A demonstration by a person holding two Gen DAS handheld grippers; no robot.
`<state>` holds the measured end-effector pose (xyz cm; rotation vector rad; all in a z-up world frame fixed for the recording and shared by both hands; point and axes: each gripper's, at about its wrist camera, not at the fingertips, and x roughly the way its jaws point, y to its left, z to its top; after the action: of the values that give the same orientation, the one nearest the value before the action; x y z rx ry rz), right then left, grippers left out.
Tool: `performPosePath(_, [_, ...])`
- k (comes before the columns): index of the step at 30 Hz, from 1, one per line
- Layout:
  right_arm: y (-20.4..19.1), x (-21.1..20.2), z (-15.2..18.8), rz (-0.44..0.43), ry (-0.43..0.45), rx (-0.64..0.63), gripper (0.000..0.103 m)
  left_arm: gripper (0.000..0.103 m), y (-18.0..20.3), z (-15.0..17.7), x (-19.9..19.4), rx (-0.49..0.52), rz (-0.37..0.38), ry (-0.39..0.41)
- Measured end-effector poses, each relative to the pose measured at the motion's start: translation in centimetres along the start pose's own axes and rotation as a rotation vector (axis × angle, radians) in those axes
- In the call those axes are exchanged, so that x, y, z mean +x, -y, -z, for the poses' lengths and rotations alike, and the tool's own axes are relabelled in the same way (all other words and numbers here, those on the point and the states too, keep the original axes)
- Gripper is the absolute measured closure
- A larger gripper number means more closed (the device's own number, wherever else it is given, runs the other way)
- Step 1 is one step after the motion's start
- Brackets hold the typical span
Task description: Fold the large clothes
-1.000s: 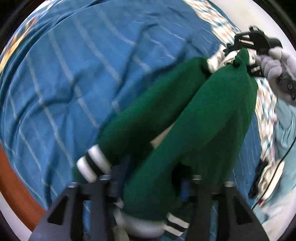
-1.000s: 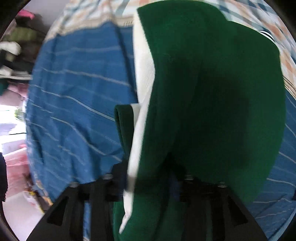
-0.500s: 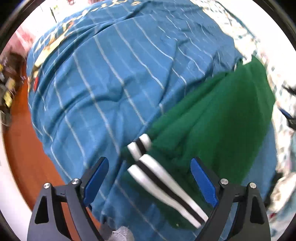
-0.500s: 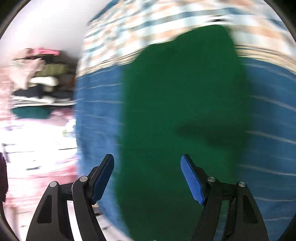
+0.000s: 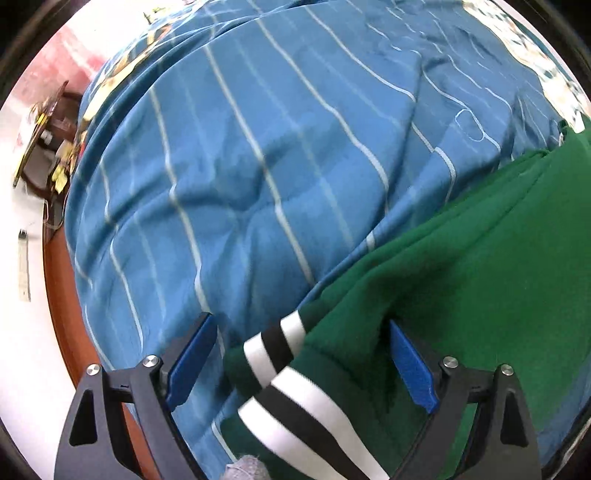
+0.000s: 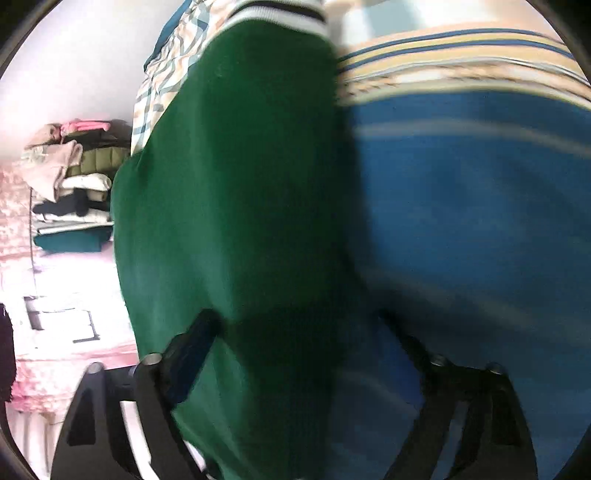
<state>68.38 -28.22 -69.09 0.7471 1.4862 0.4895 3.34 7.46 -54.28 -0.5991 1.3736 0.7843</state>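
- Where the green garment (image 5: 480, 280) lies spread on the blue striped bedcover (image 5: 258, 166), the left gripper (image 5: 301, 363) hangs over the garment's near end, pointing down, its jaws spread wide after opening.
- Its blue pads (image 5: 410, 365) touch no cloth; the garment's white-and-black striped cuff (image 5: 295, 387) lies loose between them on the bedcover.
- In the right wrist view, which is blurred, the garment (image 6: 229, 203) runs as a long green band up the picture, with another striped ribbed edge (image 6: 280, 14) at its far end.
- The right gripper (image 6: 299, 332) stands at the garment's near end, its jaws just opened further and now wide apart, pinching nothing; the garment's right edge and the bedcover (image 6: 472, 221) lie between them.
- Beyond the garment's left edge, a stack of folded clothes (image 6: 74, 184) sits against a pale wall.
- A checked cover (image 6: 159, 81) shows beside the garment's far end.
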Motion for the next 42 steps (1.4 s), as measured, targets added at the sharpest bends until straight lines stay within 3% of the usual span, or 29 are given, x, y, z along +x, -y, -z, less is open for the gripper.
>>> performPosePath(2, [-1.5, 1.9, -0.8, 0.014, 0.011, -0.020, 0.007, 0.010, 0.7, -1.4, 0.4, 0.027, 0.000, 0.015])
performPosePath(3, [-2.1, 1.8, -0.7, -0.012, 0.033, -0.050, 0.019, 0.010, 0.9, -1.6, 0.4, 0.043, -0.004, 0.022])
performPosePath(4, [-2.5, 1.7, -0.4, -0.033, 0.040, -0.060, 0.063, 0.010, 1.0, -1.9, 0.6, 0.064, -0.010, 0.032])
performPosePath(7, [-2.9, 0.9, 0.6, -0.058, 0.059, -0.003, 0.080, 0.010, 1.5, -3.3, 1.0, 0.107, -0.013, 0.046])
performPosePath(10, [-2.7, -2.1, 3.0, -0.107, 0.134, 0.101, 0.084, 0.010, 1.8, -5.4, 1.3, 0.157, -0.001, 0.043])
performPosePath(12, [-1.6, -5.4, 6.0, -0.106, 0.199, 0.170, 0.084, 0.010, 1.9, -7.1, 0.8, 0.185, 0.025, 0.039])
performPosePath(16, [4.0, -13.8, 15.5, -0.045, 0.319, 0.385, 0.084, 0.010, 1.9, -10.5, -1.8, 0.261, 0.073, 0.074])
performPosePath(19, [9.2, -17.5, 24.0, 0.045, 0.350, 0.556, 0.082, 0.010, 0.0, -13.1, -5.2, 0.249, 0.145, 0.120])
performPosePath(21, [11.8, -18.5, 27.1, 0.059, 0.333, 0.633, 0.075, 0.010, -2.6, -13.3, -7.3, 0.201, 0.192, 0.145])
performPosePath(23, [13.9, -19.0, 29.2, 0.070, 0.301, 0.685, 0.046, 0.011, -3.6, -10.6, -8.6, 0.137, 0.225, 0.139])
performPosePath(25, [15.0, -19.9, 31.0, 0.109, 0.268, 0.714, 0.033, 0.011, -4.4, -8.7, -8.0, 0.076, 0.266, 0.095])
performPosePath(28, [15.3, -21.6, 32.1, 0.131, 0.266, 0.667, 0.032, 0.012, -3.9, -5.6, -5.3, 0.024, 0.326, 0.006])
performPosePath(33, [14.6, -22.8, 32.3, 0.201, 0.252, 0.592, 0.032, 0.015, -0.8, -4.9, -3.3, 0.052, 0.372, 0.007])
performPosePath(34, [14.6, -22.7, 32.4, 0.208, 0.246, 0.582, 0.032, 0.022, 0.0, -5.4, -3.1, 0.073, 0.397, 0.026])
performPosePath(36, [13.9, -22.0, 32.4, 0.226, 0.223, 0.552, 0.032, 0.065, 0.9, -6.3, -2.8, 0.121, 0.388, 0.048])
performPosePath(37, [13.6, -21.5, 32.4, 0.229, 0.214, 0.541, 0.032, 0.074, 1.4, -6.7, -2.6, 0.134, 0.399, 0.055])
performPosePath(39, [12.3, -19.5, 32.0, 0.233, 0.199, 0.527, 0.032, 0.091, 1.9, -7.9, -3.1, 0.154, 0.393, 0.091])
performPosePath(42, [11.7, -18.9, 32.4, 0.233, 0.191, 0.514, 0.032, 0.093, 1.4, -11.0, -3.9, 0.140, 0.426, 0.116])
